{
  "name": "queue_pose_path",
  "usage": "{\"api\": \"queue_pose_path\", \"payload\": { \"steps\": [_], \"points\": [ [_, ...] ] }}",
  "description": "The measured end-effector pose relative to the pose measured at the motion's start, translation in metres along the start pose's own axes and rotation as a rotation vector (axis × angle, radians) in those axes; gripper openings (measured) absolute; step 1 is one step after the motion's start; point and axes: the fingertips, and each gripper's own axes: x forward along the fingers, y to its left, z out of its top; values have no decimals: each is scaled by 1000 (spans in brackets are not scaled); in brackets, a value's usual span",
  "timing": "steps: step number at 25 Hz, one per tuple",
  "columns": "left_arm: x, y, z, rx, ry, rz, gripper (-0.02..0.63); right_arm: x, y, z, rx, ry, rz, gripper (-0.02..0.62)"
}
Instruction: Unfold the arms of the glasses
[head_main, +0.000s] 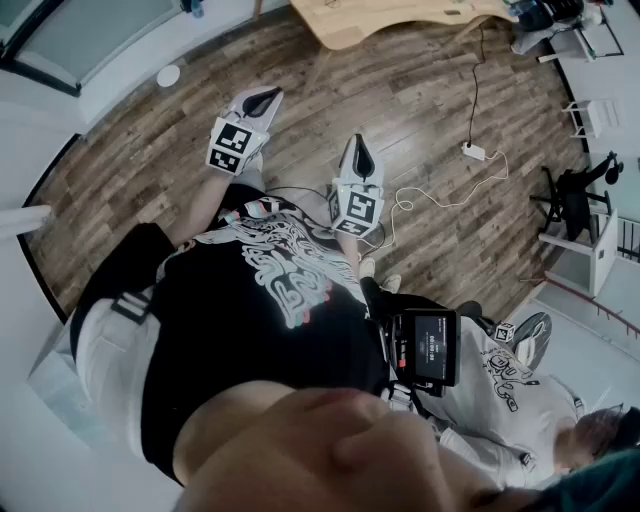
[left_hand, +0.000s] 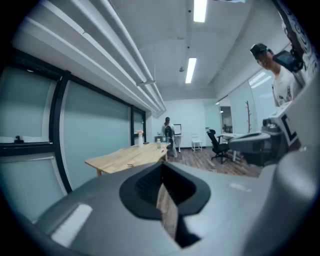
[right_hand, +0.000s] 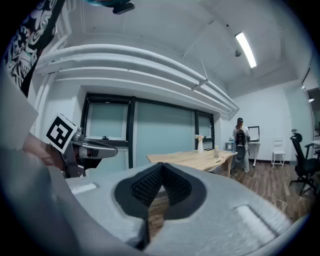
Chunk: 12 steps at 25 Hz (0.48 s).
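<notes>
No glasses can be made out in any view. A small dark thing (left_hand: 130, 165) lies on the wooden table (left_hand: 125, 159), too small to identify. In the head view I hold both grippers out in front of my body over the wood floor. The left gripper (head_main: 270, 94) is shut with nothing between its jaws, and its own view shows the pads of the left gripper (left_hand: 162, 167) meeting. The right gripper (head_main: 358, 142) is also shut and empty, and the right gripper (right_hand: 161, 169) closes to a point in its own view. Both aim roughly level toward the table.
The wooden table (head_main: 400, 22) stands ahead, with a bottle and a vase (right_hand: 200, 145) on it. A white power strip (head_main: 473, 152) and its cable lie on the floor. An office chair (head_main: 575, 195) is at the right. One person (right_hand: 241, 136) stands far off, another (head_main: 505, 385) close by.
</notes>
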Motion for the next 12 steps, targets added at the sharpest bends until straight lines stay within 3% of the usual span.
{"api": "queue_pose_path", "payload": {
  "steps": [12],
  "points": [
    [-17, 11, 0, -16, -17, 57, -12, 0, -1, 3, -6, -13, 35, -2]
  ]
}}
